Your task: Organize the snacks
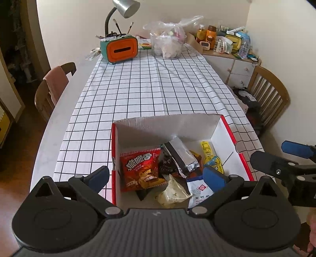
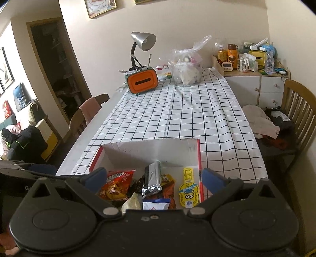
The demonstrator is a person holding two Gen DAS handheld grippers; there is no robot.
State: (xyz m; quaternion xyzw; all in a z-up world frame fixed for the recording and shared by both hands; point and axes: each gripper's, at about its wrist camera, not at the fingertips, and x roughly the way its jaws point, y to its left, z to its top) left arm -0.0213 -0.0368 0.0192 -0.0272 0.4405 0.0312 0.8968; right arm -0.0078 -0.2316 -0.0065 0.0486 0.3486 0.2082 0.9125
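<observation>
A red-edged white cardboard box [image 1: 223,130] [image 2: 138,148] sits at the near end of the checked tablecloth. Inside lie several snacks: a red chip bag [image 1: 142,170] [image 2: 116,185], a silver foil packet [image 1: 180,154] [image 2: 153,178], a yellow cartoon pouch [image 1: 210,156] [image 2: 188,191], a pale wrapped snack [image 1: 173,193] and a white-blue sachet [image 1: 199,192] [image 2: 156,204]. My left gripper [image 1: 156,178] hangs open over the box with nothing between its fingers. My right gripper [image 2: 154,177] is open and empty over the same box; it also shows as the right gripper [image 1: 284,156] at the left view's right edge.
At the far end stand an orange tissue box [image 1: 121,49] [image 2: 142,82], a grey desk lamp [image 1: 124,8], and a clear plastic bag [image 1: 169,39] [image 2: 185,67]. Wooden chairs [image 1: 53,89] [image 2: 296,110] flank the table. A cluttered white cabinet [image 2: 256,79] stands at the back right.
</observation>
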